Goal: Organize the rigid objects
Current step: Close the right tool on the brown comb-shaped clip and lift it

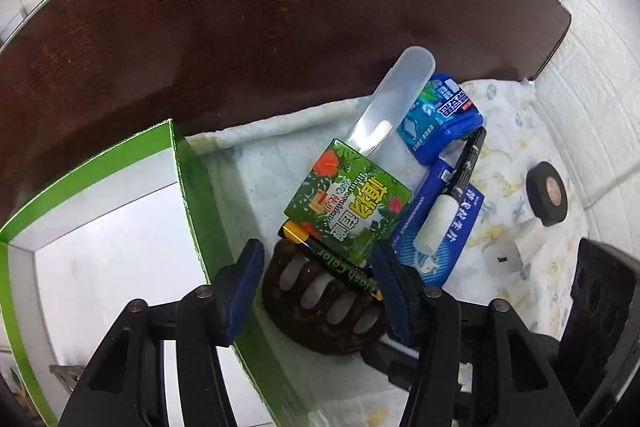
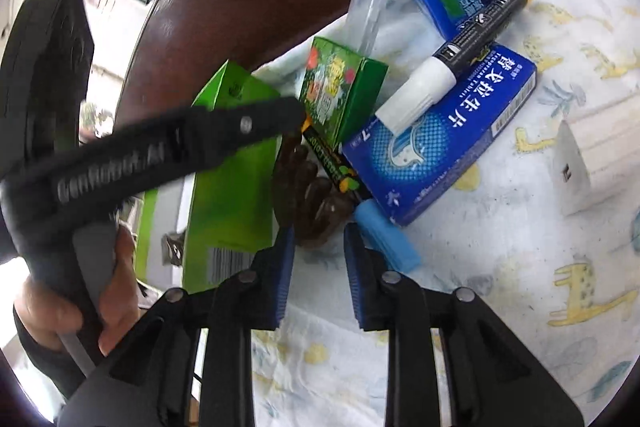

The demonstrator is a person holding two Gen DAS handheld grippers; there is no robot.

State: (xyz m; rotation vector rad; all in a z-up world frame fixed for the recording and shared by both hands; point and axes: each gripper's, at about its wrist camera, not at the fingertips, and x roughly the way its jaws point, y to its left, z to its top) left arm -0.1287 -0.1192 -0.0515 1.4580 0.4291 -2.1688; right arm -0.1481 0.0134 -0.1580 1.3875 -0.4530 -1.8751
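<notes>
Your left cam caught stuff the right one missed: the white inside of the green tray [image 1: 100, 219] on the left, a roll of black tape [image 1: 546, 193] sitting apart on the cloth [image 1: 520, 131], and a lot more bare desk [image 1: 240, 27]. Your right cam gave you things the left didn't: a light blue cap-like piece [image 2: 386, 237] lying just by the blue box [image 2: 448, 143], the barcode on the tray's outer wall, and your own hand [image 2: 80, 307] gripping the other tool's handle.

Both showed the same pile on the cloth: the green box [image 1: 348, 203] leaning on top, the clear tube [image 1: 392, 99] poking out behind it toward the desk, the blue tub [image 1: 444, 119], the marker [image 1: 452, 191] lying across the blue box, and the brown hair clip [image 1: 324, 303] at the bottom next to the tray, with a dark "Flash Color" stick [image 1: 340, 263] over it.

Your left tongs [image 1: 316, 259] were wide apart, straddling the clip and the green box's lower corner. I couldn't tell if the pads were actually touching either. Your right tongs [image 2: 318, 243] were apart too, less so, holding nothing, with the tips right up at the clip's near end.
</notes>
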